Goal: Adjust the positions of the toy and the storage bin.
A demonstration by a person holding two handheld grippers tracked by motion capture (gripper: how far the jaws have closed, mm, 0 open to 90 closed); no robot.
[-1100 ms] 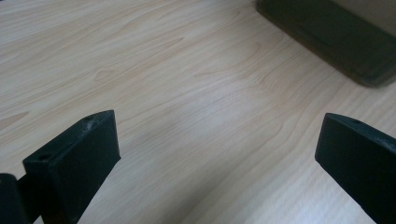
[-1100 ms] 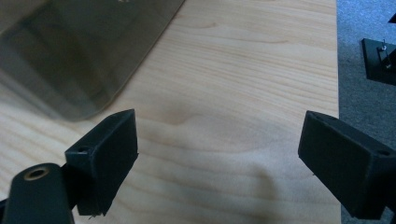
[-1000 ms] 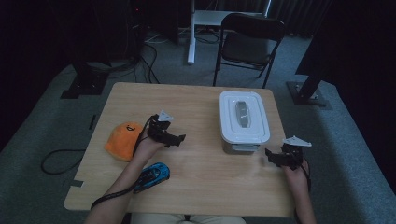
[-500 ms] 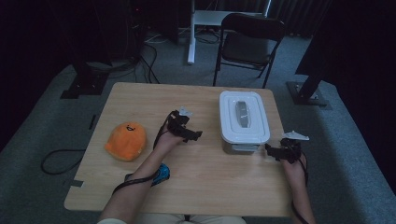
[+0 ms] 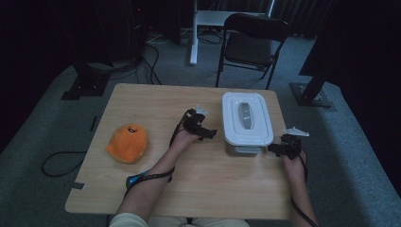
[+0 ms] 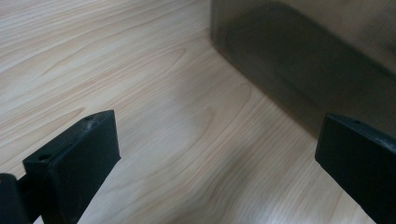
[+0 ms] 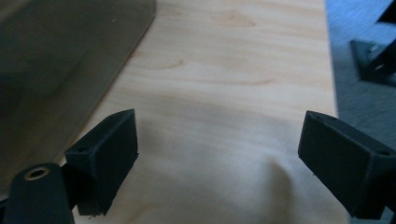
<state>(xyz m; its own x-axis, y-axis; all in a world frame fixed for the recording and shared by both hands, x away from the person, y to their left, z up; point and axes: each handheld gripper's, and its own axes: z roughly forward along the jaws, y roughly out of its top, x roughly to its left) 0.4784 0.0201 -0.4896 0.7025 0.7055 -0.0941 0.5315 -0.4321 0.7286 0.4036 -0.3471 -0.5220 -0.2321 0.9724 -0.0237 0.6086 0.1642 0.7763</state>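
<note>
One white lidded container [image 5: 247,124] stood on the single wooden table [image 5: 142,99], and one orange plush toy [image 5: 127,142] lay well to the left of that container. Two grippers were counted, the left gripper [image 5: 208,132] just left of the container and the right gripper [image 5: 276,149] just right of its near corner. One black folding chair [image 5: 253,45] stood beyond the container, off the table.
</note>
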